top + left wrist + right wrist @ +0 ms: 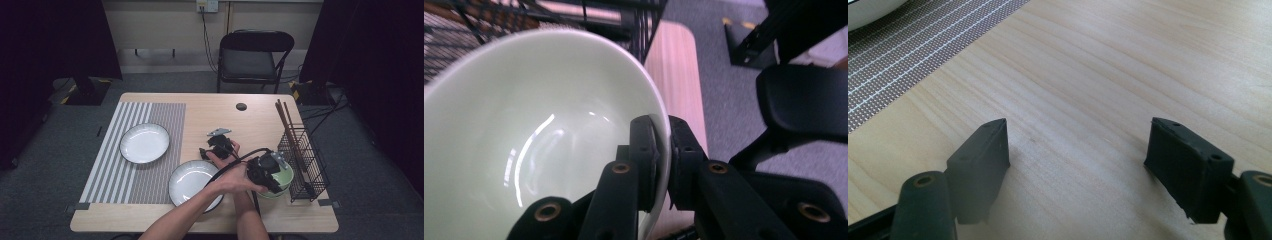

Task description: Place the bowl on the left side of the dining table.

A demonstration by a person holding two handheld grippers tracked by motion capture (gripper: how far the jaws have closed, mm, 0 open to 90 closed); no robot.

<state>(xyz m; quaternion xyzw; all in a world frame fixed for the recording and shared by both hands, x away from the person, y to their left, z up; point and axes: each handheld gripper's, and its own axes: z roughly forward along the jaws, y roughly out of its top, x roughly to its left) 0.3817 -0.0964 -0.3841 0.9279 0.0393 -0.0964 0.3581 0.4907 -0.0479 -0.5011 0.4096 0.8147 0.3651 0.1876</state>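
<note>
My left gripper (663,150) pinches the bowl (524,125) by its rim beside the rack (305,155), my right gripper (1078,160) idles spread over the table (1098,60); next, I reckon, a level lift clear of the rack.

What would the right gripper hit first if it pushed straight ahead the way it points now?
Probably the striped mat: past the open right gripper lies bare table, then the mat's edge and a white plate behind it. Depth is uncertain.
</note>
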